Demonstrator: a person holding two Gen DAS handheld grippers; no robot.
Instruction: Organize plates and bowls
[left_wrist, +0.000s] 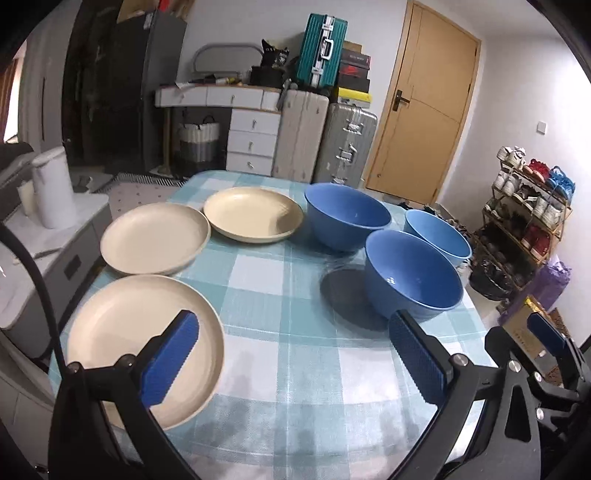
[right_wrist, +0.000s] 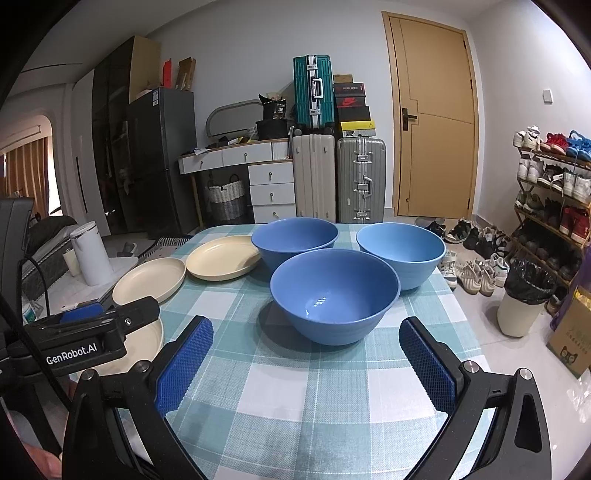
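both jaws stand wide apart and hold nothing: your left gripper (left_wrist: 295, 354) hovers by the nearest plate (left_wrist: 122, 332), your right gripper (right_wrist: 306, 363) before the nearest bowl (right_wrist: 334, 295). all 3 plates and 3 bowls sit separate on the table (left_wrist: 295, 406); by my judgement, no stacking is done yet.

This is a lived-in home, a room serving for dining and storage. A table under a teal-and-white checked cloth (right_wrist: 295, 387) stands before a tan wooden door (right_wrist: 434, 122), stacked hard-shell suitcases (right_wrist: 340, 177), a white chest of drawers (right_wrist: 271, 192), a tall dark refrigerator (right_wrist: 160, 158) and an open shoe rack crowded with sneakers (right_wrist: 554, 192).
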